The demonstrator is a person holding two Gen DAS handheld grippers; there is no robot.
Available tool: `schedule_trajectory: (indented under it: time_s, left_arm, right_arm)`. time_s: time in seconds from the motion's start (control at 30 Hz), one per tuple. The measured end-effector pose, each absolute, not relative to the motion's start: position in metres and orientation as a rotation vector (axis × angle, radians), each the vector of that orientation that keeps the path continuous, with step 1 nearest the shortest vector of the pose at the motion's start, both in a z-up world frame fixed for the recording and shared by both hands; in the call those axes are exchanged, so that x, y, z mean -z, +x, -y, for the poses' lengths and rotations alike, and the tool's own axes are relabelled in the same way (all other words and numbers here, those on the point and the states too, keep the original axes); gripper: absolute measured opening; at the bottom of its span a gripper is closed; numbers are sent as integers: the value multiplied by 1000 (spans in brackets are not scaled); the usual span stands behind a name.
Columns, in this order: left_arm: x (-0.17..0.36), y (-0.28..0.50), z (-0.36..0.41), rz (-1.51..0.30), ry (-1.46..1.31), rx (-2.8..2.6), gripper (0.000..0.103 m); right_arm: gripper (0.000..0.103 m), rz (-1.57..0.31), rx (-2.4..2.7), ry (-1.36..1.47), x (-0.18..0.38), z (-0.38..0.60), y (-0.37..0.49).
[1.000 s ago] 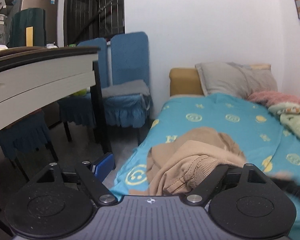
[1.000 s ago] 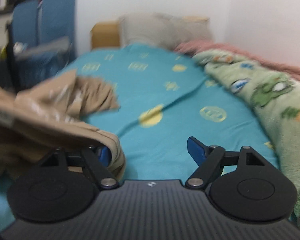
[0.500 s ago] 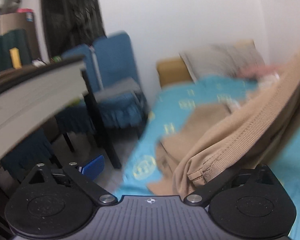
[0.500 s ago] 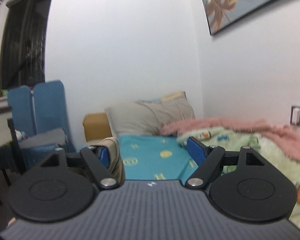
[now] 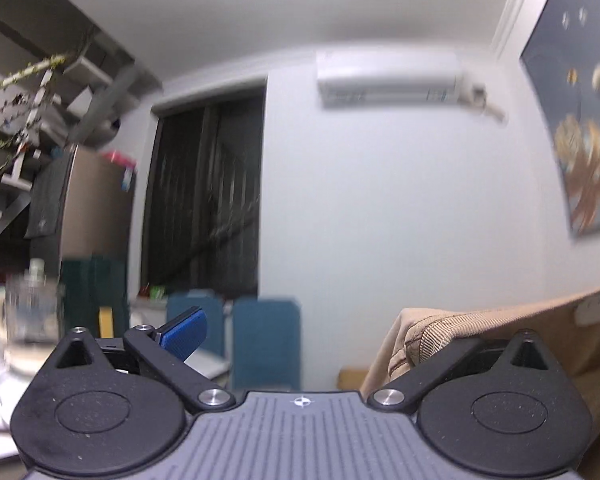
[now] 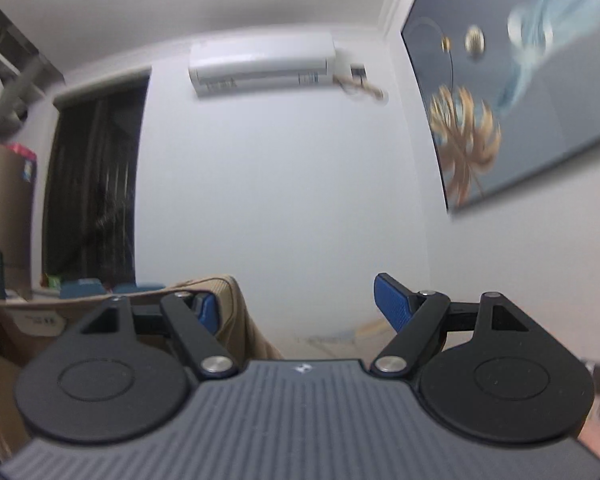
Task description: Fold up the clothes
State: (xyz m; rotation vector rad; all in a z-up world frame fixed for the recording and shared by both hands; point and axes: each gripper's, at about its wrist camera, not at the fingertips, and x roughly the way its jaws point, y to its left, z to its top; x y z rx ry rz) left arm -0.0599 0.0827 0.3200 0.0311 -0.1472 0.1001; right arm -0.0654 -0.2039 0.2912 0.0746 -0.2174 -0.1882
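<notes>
Tan ribbed garment hangs draped over the left gripper's finger at 3 o'clock, jaws spread wide, nothing pinched between; in the right wrist view the same cloth hooks the right gripper's 9 o'clock finger, jaws released, beneath a wall air conditioner.

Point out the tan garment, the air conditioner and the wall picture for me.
tan garment (image 5: 440, 330): left wrist view, ribbed hem.
air conditioner (image 6: 260, 62): right wrist view, front panel.
wall picture (image 6: 500, 120): right wrist view, dark field beside gold leaves.
</notes>
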Motion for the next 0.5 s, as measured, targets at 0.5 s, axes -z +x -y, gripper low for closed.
schedule_trajectory:
  time_s: [0.5]
  left_arm:
    - [-378, -96, -50, 44, 54, 59, 103]
  right_arm:
    - [80, 150, 216, 40, -356, 238, -144]
